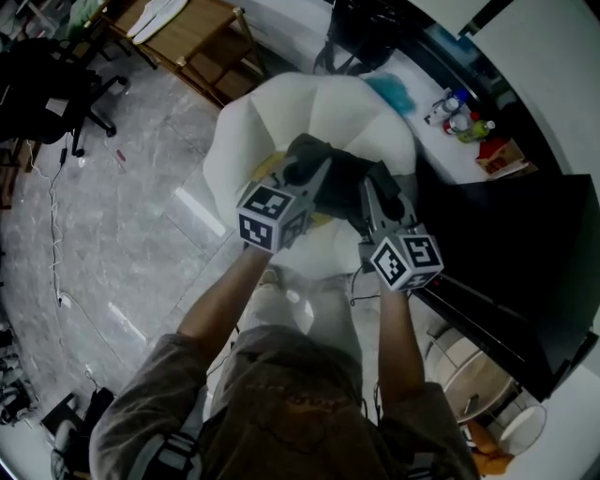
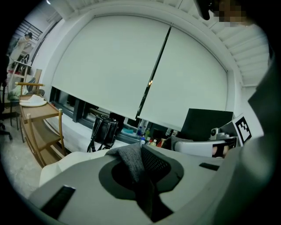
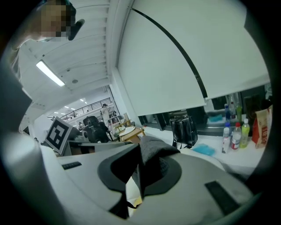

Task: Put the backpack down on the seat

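A dark grey backpack hangs just over the white rounded seat, held from both sides. My left gripper is shut on a fold of its grey fabric, which is bunched between the jaws. My right gripper is shut on another fold of the backpack. A yellowish bit shows under that fold. The two grippers stand close together, each cube visible to the other: the right gripper from the left gripper view, the left gripper from the right gripper view. Most of the backpack's body is hidden by the grippers.
A black handbag stands on the white counter behind the seat, with bottles beside it. A dark desk runs along the right. A wooden shelf and a black office chair stand at the left, on the marble floor.
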Demonstrator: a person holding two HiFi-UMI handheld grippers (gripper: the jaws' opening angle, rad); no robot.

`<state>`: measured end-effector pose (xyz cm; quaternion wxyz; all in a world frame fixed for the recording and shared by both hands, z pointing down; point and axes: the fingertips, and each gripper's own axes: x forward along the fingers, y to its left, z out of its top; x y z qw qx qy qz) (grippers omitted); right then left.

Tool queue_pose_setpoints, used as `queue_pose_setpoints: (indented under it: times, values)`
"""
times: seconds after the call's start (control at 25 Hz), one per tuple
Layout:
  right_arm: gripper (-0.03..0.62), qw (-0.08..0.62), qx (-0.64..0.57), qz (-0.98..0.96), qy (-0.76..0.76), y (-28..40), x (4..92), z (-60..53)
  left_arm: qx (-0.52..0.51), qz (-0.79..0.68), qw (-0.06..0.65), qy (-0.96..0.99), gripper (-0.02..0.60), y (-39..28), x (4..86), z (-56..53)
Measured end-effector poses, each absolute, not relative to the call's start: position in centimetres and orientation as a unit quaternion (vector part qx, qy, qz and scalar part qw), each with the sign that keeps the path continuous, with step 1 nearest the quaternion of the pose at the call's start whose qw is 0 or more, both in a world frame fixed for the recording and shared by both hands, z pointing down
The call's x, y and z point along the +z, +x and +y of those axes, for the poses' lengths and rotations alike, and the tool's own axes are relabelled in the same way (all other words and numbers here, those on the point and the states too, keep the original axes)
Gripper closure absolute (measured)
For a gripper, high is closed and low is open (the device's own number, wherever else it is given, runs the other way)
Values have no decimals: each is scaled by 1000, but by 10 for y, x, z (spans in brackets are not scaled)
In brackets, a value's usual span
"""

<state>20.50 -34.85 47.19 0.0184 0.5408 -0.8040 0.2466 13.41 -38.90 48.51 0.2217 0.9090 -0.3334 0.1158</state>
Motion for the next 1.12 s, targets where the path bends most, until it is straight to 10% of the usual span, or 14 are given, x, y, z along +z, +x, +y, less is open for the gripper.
queue_pose_setpoints:
  times: [1.12]
  values:
    - [559,29,232,-813,533,207,549,-397,123,-364,235,893,546,140,568,-435]
